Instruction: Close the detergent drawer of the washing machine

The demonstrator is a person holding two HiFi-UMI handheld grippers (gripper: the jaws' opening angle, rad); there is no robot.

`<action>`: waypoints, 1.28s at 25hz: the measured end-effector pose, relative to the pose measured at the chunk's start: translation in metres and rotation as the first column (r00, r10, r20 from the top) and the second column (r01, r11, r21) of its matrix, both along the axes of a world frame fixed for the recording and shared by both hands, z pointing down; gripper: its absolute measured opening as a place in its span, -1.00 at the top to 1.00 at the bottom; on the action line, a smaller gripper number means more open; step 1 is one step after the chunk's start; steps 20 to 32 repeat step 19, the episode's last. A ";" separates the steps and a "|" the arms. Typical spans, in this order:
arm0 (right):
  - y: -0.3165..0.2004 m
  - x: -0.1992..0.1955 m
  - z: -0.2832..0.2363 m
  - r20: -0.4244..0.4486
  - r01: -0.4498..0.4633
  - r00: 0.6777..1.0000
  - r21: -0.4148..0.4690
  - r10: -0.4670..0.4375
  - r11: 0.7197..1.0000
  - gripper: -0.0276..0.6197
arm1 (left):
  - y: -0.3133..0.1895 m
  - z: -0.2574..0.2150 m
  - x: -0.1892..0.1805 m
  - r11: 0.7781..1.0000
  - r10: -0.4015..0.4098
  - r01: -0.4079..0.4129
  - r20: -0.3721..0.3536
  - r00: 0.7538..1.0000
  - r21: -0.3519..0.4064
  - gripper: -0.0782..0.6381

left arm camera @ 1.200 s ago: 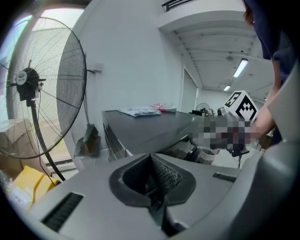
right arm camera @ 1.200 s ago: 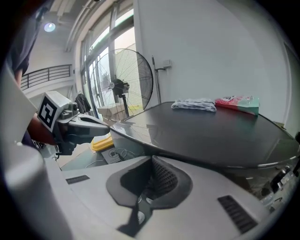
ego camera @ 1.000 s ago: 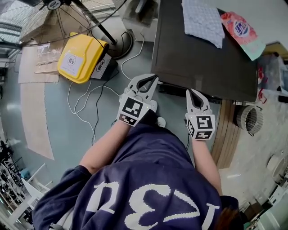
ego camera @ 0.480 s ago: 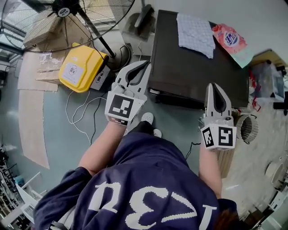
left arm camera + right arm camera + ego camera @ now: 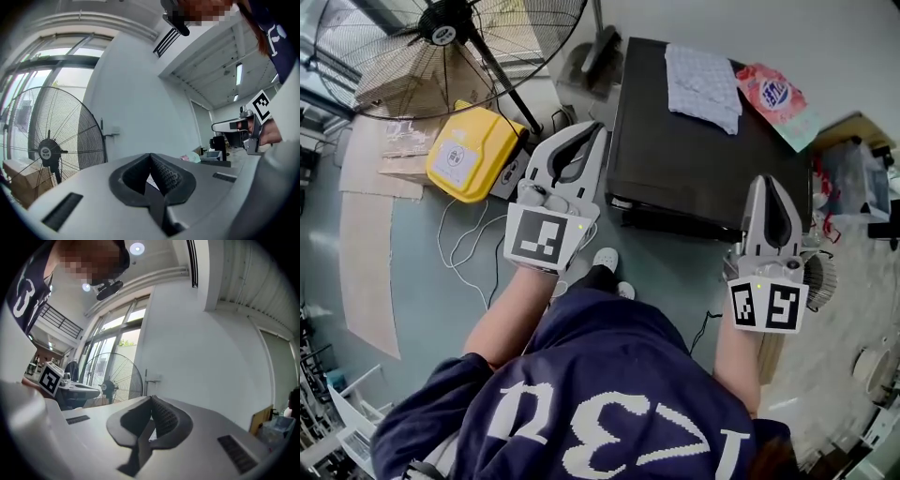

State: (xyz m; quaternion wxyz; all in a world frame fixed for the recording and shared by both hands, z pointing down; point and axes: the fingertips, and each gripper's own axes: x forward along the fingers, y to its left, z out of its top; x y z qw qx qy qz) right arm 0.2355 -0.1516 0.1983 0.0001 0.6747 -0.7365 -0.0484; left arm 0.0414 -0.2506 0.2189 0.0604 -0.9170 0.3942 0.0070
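Seemingly the detergent drawer [image 5: 628, 203] juts out; left hand-held gripper [image 5: 592, 128] and right hand-held gripper [image 5: 769, 182] are closed, empty.

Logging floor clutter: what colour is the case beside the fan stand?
The case is yellow; head view.

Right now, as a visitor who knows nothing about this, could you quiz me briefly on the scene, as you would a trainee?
1. True or false: the left gripper and the right gripper are both shut and empty.
2. What lies beside the pink pouch on the washing machine? A a pale cloth; B a bucket; C a book.
3. In the head view, on which side of the washing machine does the yellow case stand?
Key: 1 true; 2 A; 3 left, on the floor.
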 end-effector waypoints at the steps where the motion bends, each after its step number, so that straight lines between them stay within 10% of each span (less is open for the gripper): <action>1: 0.000 0.001 -0.002 0.004 -0.003 1.000 0.005 0.003 1.000 0.87 | 0.000 0.000 0.000 1.000 -0.004 0.004 0.001 1.000 0.000 0.73; 32: 0.012 0.000 -0.005 -0.052 0.023 0.998 0.038 -0.021 0.999 0.87 | 0.019 0.009 0.000 1.000 -0.024 0.024 0.033 0.999 0.008 0.73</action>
